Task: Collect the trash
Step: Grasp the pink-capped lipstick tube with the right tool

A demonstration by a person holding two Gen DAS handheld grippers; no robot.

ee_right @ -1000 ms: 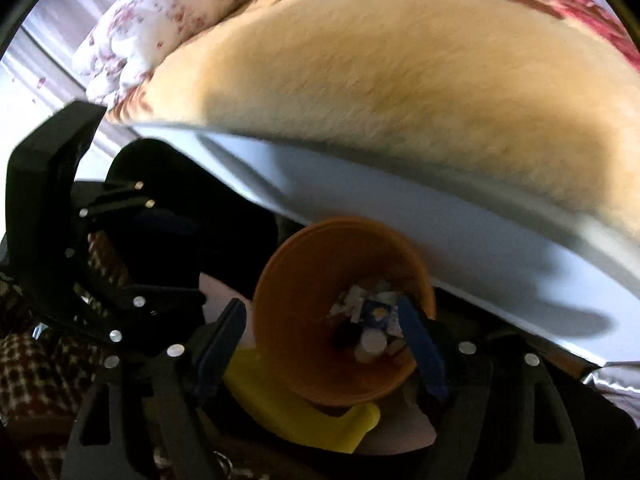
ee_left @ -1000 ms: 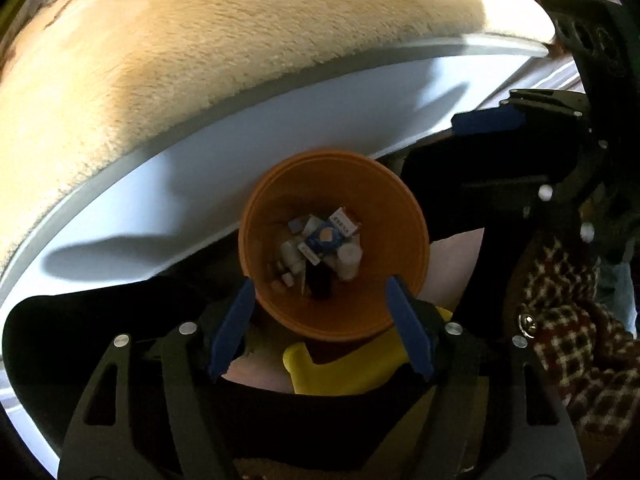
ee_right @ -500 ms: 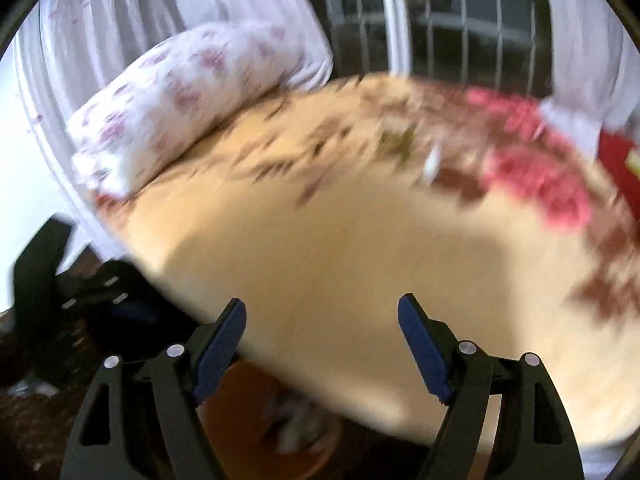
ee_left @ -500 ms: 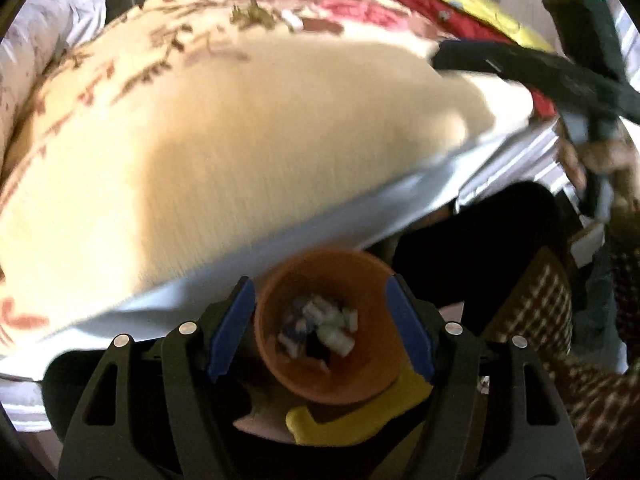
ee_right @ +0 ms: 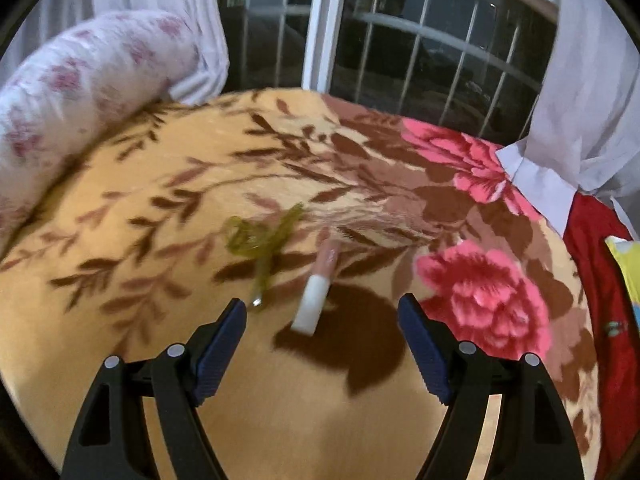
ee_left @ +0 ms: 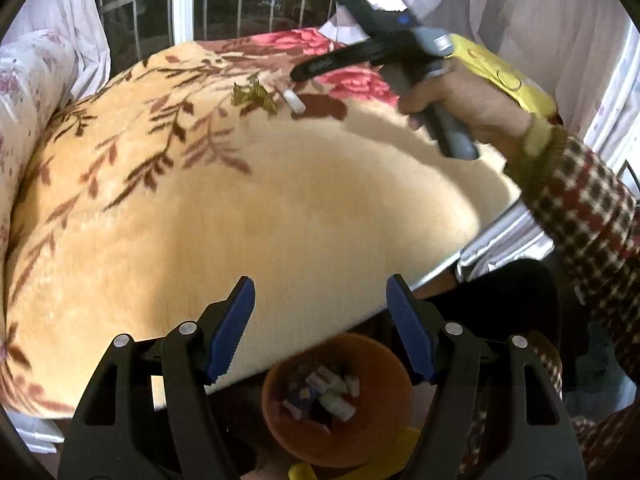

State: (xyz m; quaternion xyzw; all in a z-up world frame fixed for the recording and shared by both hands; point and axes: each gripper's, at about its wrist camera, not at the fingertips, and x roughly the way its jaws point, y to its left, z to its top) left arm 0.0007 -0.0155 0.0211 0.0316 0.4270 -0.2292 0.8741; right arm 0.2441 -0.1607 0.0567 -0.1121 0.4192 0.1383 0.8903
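An orange bin (ee_left: 384, 436) holding several bits of trash stands on the floor by the bed, below my left gripper (ee_left: 320, 328), which is open and empty above it. On the floral blanket (ee_right: 160, 280) lie a small white-and-pink tube (ee_right: 316, 292) and a crumpled olive-green wrapper (ee_right: 260, 240). My right gripper (ee_right: 322, 344) is open and empty, just in front of the tube. In the left wrist view the tube (ee_left: 293, 101) and wrapper (ee_left: 254, 94) lie far up the bed, under the right gripper's body (ee_left: 384, 40).
A flowered pillow (ee_right: 80, 80) lies at the bed's left. A barred window (ee_right: 420, 40) and white curtains stand behind the bed. Red and yellow cloth (ee_right: 600, 280) lies at the right edge. A yellow object (ee_left: 404, 440) lies beside the bin.
Both grippers have lifted from over the orange bin up to the bed. The right gripper has moved out over the blanket toward the tube and wrapper.
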